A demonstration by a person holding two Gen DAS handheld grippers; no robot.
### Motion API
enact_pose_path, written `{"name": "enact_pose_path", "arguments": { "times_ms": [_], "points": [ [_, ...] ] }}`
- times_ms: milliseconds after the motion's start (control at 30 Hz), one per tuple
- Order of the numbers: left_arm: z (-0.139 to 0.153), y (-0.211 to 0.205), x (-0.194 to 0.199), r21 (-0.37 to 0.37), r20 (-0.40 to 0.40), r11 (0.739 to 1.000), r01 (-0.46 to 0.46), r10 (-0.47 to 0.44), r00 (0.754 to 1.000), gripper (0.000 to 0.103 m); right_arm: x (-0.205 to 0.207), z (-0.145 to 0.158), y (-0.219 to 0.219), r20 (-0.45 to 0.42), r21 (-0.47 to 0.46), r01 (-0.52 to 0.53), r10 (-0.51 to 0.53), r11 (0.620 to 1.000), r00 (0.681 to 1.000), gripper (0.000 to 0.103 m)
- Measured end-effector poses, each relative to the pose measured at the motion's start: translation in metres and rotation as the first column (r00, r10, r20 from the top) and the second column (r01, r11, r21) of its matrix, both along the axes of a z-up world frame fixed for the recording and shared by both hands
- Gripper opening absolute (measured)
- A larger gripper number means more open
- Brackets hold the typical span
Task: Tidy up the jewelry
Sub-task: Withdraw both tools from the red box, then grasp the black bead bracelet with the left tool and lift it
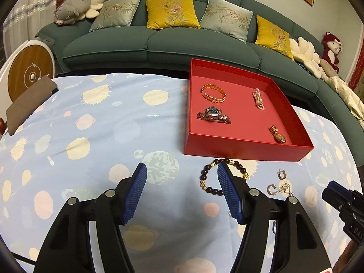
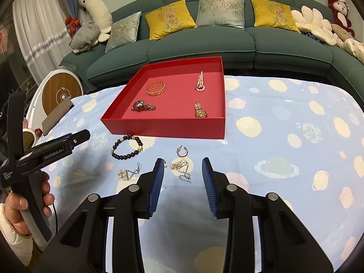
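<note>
A red tray (image 1: 241,151) (image 2: 168,128) on the blue tablecloth holds a gold bangle (image 1: 213,93) (image 2: 156,88), a pink bead bracelet (image 1: 258,99) (image 2: 200,82), a silver watch (image 1: 213,115) (image 2: 142,106) and a gold watch (image 1: 278,134) (image 2: 200,111). In front of it lie a dark bead bracelet (image 1: 206,177) (image 2: 126,147), a silver hoop earring (image 2: 182,151) and two crystal drop earrings (image 2: 180,167) (image 2: 126,173). My left gripper (image 1: 182,170) is open, its right finger over the bead bracelet. My right gripper (image 2: 183,162) is open, with one crystal earring between its fingertips.
A green sofa (image 2: 204,45) with cushions and plush toys runs behind the table. A brown pad (image 1: 29,103) lies at the table's left edge beside a round white device (image 1: 27,72). The cloth (image 2: 295,136) to the right of the tray is bare.
</note>
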State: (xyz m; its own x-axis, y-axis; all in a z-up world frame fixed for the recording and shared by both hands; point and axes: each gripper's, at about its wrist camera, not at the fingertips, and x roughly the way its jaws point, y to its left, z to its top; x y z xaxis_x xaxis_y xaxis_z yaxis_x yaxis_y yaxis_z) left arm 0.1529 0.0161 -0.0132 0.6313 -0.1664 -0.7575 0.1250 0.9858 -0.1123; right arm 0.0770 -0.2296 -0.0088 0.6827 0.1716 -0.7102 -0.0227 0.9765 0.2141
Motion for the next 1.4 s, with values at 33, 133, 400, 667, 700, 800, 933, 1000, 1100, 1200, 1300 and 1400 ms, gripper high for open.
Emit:
{"name": "enact_pose_path", "arguments": {
  "times_ms": [33,133,400,667,700,800,933,1000,1100,1200,1300,1400],
  "points": [
    [-0.005,-0.001,0.004,0.001,-0.011,1.0,0.002,-0.002,1.0,0.062,0.001,-0.004,0.0,-0.009,0.0,-0.005,0.005,1.0,1.0,0.034],
    [-0.018,-0.007,0.015,0.001,-0.043,1.0,0.01,-0.01,0.999,0.062,0.003,-0.013,0.003,-0.033,-0.013,-0.022,0.021,1.0,0.999,0.034],
    [-0.045,-0.032,0.032,0.046,-0.086,0.997,0.055,-0.051,0.995,0.056,0.009,-0.029,0.009,-0.073,-0.025,-0.057,0.055,0.998,0.996,0.034],
    [-0.049,-0.041,0.03,0.132,-0.037,0.988,0.085,-0.081,0.996,0.036,0.011,-0.031,0.013,-0.08,-0.026,-0.078,0.075,0.997,0.994,0.034],
    [-0.049,-0.042,0.03,0.133,-0.035,0.987,0.093,-0.089,0.995,0.023,0.011,-0.031,0.013,-0.08,-0.023,-0.079,0.077,0.997,0.994,0.034],
    [-0.048,-0.043,0.03,0.131,-0.034,0.986,0.105,-0.101,0.994,0.008,0.01,-0.03,0.016,-0.078,-0.024,-0.089,0.087,0.996,0.993,0.034],
    [-0.046,-0.041,0.029,0.1,-0.046,0.989,0.112,-0.108,0.993,0.005,0.01,-0.031,0.021,-0.083,-0.025,-0.106,0.104,0.994,0.991,0.034],
    [-0.042,-0.039,0.028,0.075,-0.046,0.991,0.113,-0.11,0.993,0.005,0.01,-0.031,0.024,-0.084,-0.027,-0.115,0.112,0.993,0.99,0.034],
    [-0.031,-0.037,0.023,0.059,-0.024,0.991,0.12,-0.118,0.993,0.005,0.011,-0.031,0.026,-0.082,-0.029,-0.119,0.117,0.992,0.99,0.034],
    [-0.016,-0.033,0.015,0.036,0.005,0.991,0.128,-0.128,0.992,0.005,0.014,-0.031,0.025,-0.081,-0.033,-0.111,0.108,0.993,0.991,0.034],
    [-0.005,-0.027,0.008,0.021,0.028,0.99,0.137,-0.137,0.99,0.005,0.019,-0.034,0.025,-0.086,-0.041,-0.105,0.101,0.994,0.991,0.034],
    [-0.001,-0.019,0.006,0.018,0.031,0.991,0.129,-0.13,0.991,0.005,0.024,-0.038,0.026,-0.089,-0.059,-0.101,0.095,0.993,0.991,0.034]
  ]
}}
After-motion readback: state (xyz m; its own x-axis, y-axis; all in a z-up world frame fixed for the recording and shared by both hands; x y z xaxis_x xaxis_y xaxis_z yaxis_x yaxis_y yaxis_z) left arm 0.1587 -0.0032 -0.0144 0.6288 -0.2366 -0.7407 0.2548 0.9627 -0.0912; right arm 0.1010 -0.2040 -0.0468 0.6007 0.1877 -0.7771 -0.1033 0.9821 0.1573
